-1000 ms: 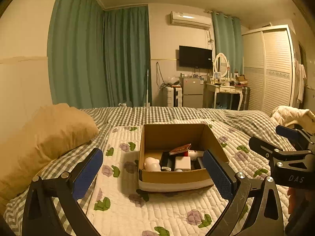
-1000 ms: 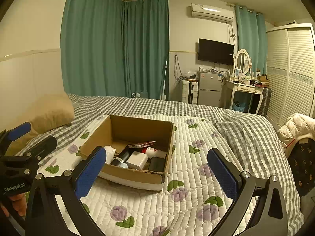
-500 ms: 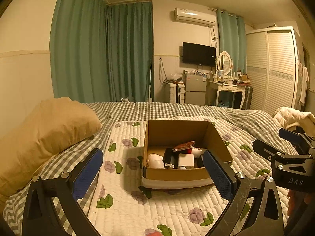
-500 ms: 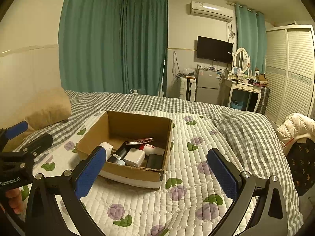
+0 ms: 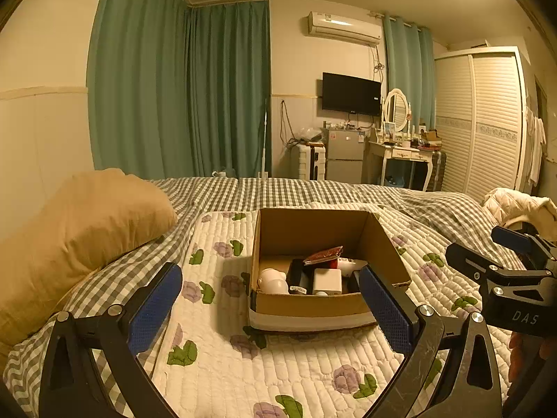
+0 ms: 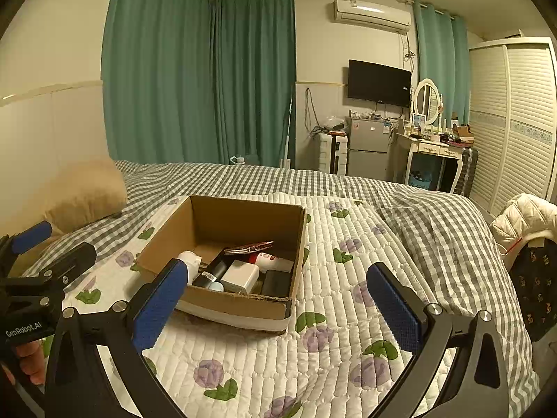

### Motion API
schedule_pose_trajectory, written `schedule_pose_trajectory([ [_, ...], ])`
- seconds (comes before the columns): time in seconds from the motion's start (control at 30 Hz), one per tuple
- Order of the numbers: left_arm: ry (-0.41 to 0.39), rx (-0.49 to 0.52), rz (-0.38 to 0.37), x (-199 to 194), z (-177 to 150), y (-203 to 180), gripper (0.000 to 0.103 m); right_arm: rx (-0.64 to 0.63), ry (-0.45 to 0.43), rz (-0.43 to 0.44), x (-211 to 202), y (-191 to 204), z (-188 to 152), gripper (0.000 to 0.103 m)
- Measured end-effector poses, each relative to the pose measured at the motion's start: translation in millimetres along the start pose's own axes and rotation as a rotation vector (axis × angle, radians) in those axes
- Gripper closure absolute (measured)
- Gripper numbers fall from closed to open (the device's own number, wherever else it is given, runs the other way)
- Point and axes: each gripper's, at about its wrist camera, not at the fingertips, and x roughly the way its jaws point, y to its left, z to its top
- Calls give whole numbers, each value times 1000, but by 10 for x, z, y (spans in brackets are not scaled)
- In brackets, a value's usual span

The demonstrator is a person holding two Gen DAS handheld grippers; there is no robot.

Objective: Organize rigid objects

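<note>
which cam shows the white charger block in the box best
The right wrist view: it looks down at more of an angle, so the white charger block shows its top and side between the black tube and the dark case. The left wrist view shows only its front face above the cardboard box front wall.

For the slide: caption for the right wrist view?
Open right tongs hover before a cardboard box of small items on the floral quilt.
</note>
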Motion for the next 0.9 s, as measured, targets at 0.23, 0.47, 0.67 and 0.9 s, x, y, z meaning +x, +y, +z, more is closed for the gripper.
schedule_pose_trajectory([
  [0.23,0,2,2,-7,-15,-13,0,-3,2,0,10,15,-4,0],
  [0.47,4,1,3,-4,-21,-11,0,-2,8,-1,22,22,-20,0],
  [0.67,5,3,2,-7,-28,-11,0,-2,10,-1,28,26,-32,0],
  [0.9,8,1,-3,-7,-40,3,0,-1,20,7,42,11,-68,0],
])
